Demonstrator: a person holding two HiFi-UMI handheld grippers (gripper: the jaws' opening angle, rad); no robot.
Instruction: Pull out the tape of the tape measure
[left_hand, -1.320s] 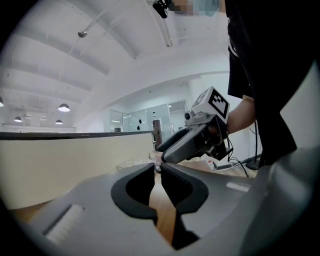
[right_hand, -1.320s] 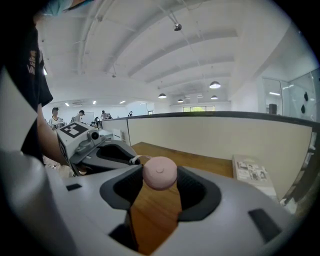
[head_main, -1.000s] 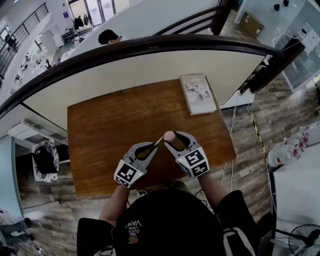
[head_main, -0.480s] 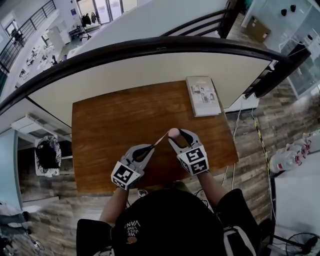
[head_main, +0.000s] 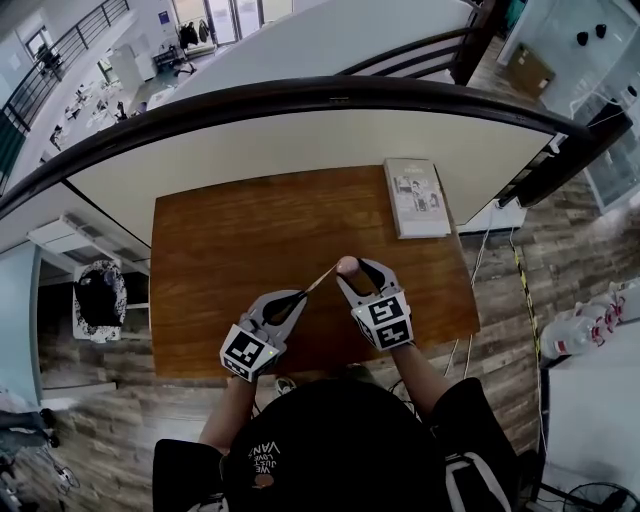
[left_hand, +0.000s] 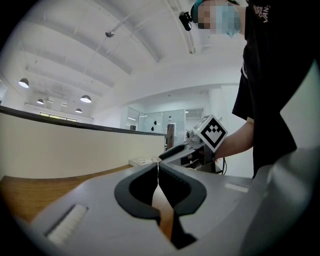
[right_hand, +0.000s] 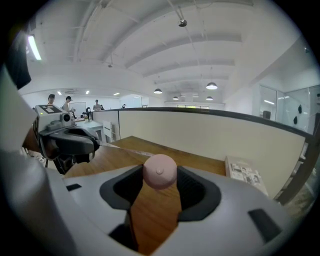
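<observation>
Wooden table (head_main: 230, 250); thin tape (head_main: 322, 280) barely visible

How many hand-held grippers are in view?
2. Both over the table's near side: the left hand-held gripper shut on the tape, the right hand-held gripper on the pink tape measure.

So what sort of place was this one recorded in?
Probably an open-plan office or lab, on an upper level: a wooden table stands against a curved balustrade overlooking desks below, with glass-walled rooms nearby.
</observation>
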